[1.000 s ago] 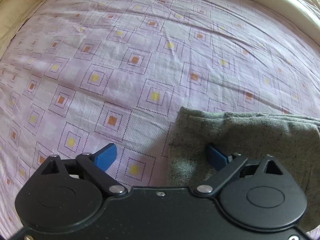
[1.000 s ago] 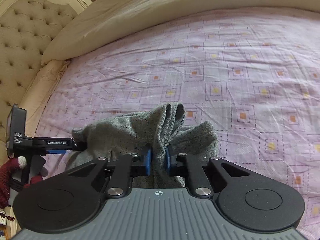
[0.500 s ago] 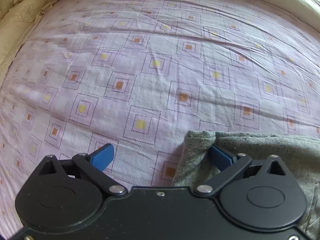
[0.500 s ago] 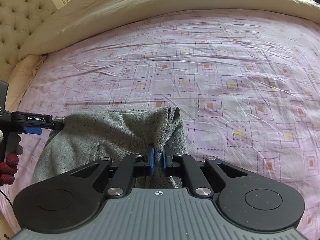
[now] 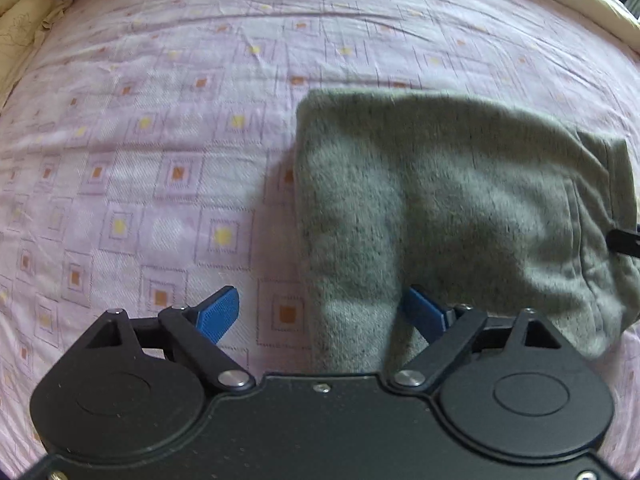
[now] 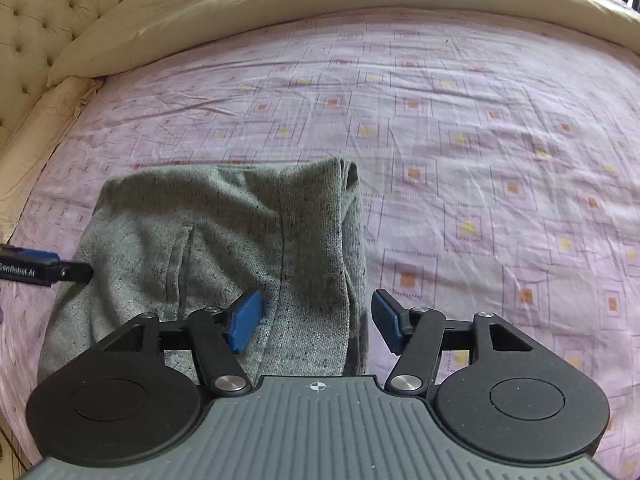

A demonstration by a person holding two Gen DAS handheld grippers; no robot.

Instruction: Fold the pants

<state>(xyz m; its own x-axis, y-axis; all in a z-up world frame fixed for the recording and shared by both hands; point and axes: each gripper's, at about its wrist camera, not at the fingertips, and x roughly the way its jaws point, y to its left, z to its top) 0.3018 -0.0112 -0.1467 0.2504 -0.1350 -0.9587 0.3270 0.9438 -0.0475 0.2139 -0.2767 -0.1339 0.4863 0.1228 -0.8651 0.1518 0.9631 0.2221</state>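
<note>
Grey speckled knit pants [image 6: 208, 240] sit folded into a chunky bundle on the bed, on a lilac sheet [image 6: 480, 160] printed with little orange and yellow squares. From the right wrist view the bundle is near and left of centre, with an open fold or hem poking up at its far right corner. A cream duvet [image 6: 320, 12] runs along the far side, and a tufted headboard [image 6: 36, 20] shows at far left.

The right claw [image 6: 316, 322] has just been opening: its blue pads are now spread, with the right edge of the pants lying between them, and neither pad looks to be squeezing the cloth. The left claw [image 5: 320, 316] is spread wide too and has closed a touch. Its right pad is up against the fabric, maybe tucked under a fold; the blur makes that hard to call. Its left pad [image 5: 218, 314] hangs over bare sheet. It also pokes into the right wrist view at the bundle's left edge.
</note>
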